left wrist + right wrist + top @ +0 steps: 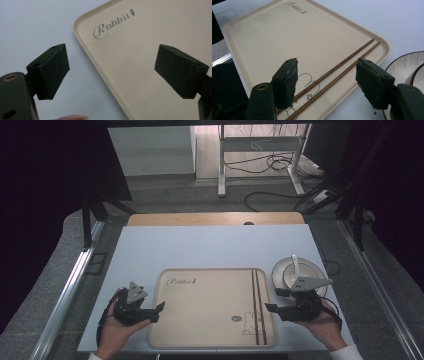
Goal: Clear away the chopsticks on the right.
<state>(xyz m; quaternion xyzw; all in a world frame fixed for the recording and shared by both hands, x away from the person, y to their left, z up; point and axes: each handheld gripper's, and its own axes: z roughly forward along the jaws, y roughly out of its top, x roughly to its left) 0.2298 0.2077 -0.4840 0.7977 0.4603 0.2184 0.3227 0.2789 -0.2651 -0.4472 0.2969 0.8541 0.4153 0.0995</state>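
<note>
High view: one tray (210, 307) at the table's near edge carries two chopsticks (257, 305) along its right side; one bowl (300, 272), apparently holding a spoon (295, 263), sits beyond its right edge. Left gripper view: left gripper (112, 72) gapes empty across the tray's edge. Right gripper view: right gripper (327, 82) spread empty above both chopsticks (337, 71); retreat level, without nudging them.

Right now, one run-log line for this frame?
left gripper: open, at tray left edge | right gripper: open, empty, over chopsticks | chopsticks: on tray, right side | bowl with spoon: right of tray
</note>
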